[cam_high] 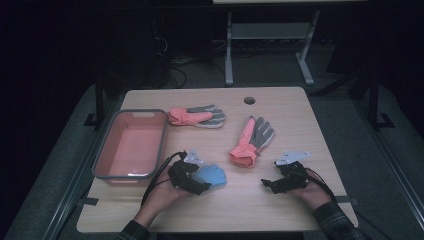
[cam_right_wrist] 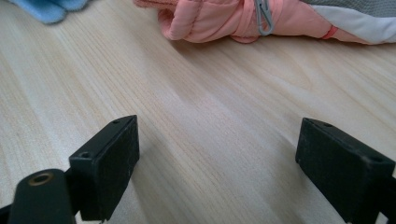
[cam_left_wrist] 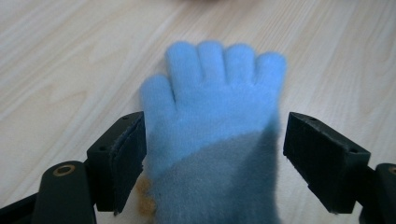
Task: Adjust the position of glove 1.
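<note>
— Pale wood grain covers the bench, with a round hole near its far edge; dark carpet lies around it, and a grey metal frame stands behind in the dim room.

— Where is the blue glove?

— Flat on the bench at its near side, just right of the pink bin; the left gripper has its fingers released, the glove's cuff lying between them unpressed.

— The right gripper?

— Spread wide over bare wood, nothing between its fingers; one pink-and-grey glove lies just beyond, another farther back.
</note>
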